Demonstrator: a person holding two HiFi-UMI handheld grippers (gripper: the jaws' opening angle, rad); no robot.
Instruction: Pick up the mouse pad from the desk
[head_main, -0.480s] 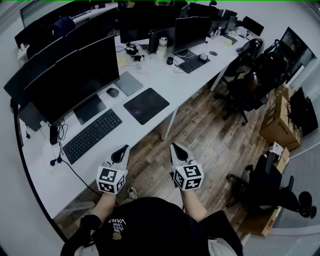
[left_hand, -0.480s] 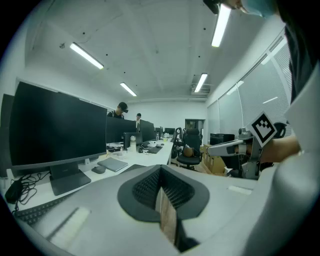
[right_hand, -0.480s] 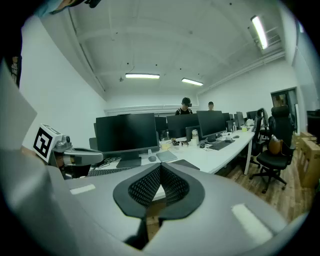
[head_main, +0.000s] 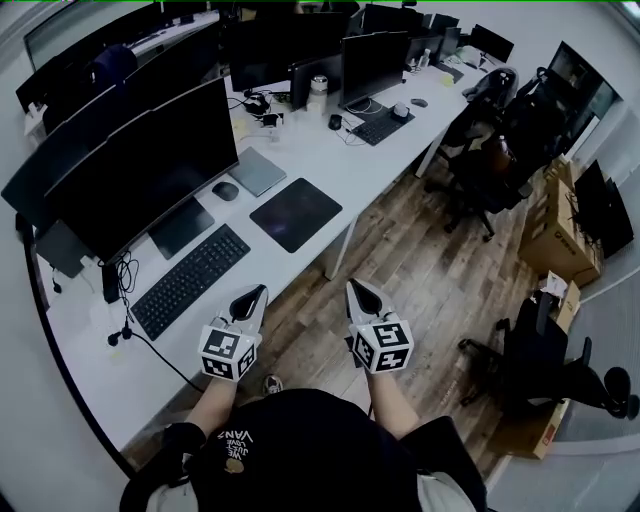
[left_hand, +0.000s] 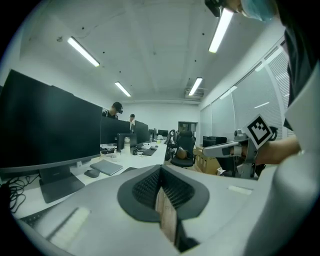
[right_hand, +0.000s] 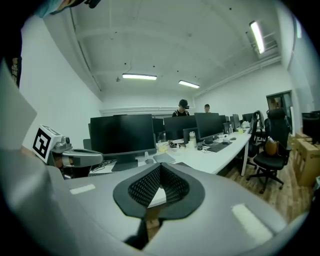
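The dark mouse pad (head_main: 295, 213) lies flat near the front edge of the white desk (head_main: 330, 170), right of the black keyboard (head_main: 190, 280). My left gripper (head_main: 251, 296) and right gripper (head_main: 363, 293) hover side by side over the wooden floor, short of the desk edge and well below the pad in the head view. Both are shut with nothing between their jaws. In the left gripper view the left gripper (left_hand: 161, 172) points along the desk, with the right gripper (left_hand: 227, 148) beside it. The right gripper (right_hand: 157, 172) faces the monitors.
A large monitor (head_main: 140, 170), mouse (head_main: 225, 190) and grey laptop (head_main: 258, 170) sit behind the pad. More monitors and a keyboard (head_main: 385, 125) stand further along. Office chairs (head_main: 490, 170) and cardboard boxes (head_main: 560, 230) stand on the floor to the right. Two persons stand far off (right_hand: 183, 106).
Both grippers have shifted slightly toward the desk along with the head view; their jaws stay shut. Nothing on the desk has moved.
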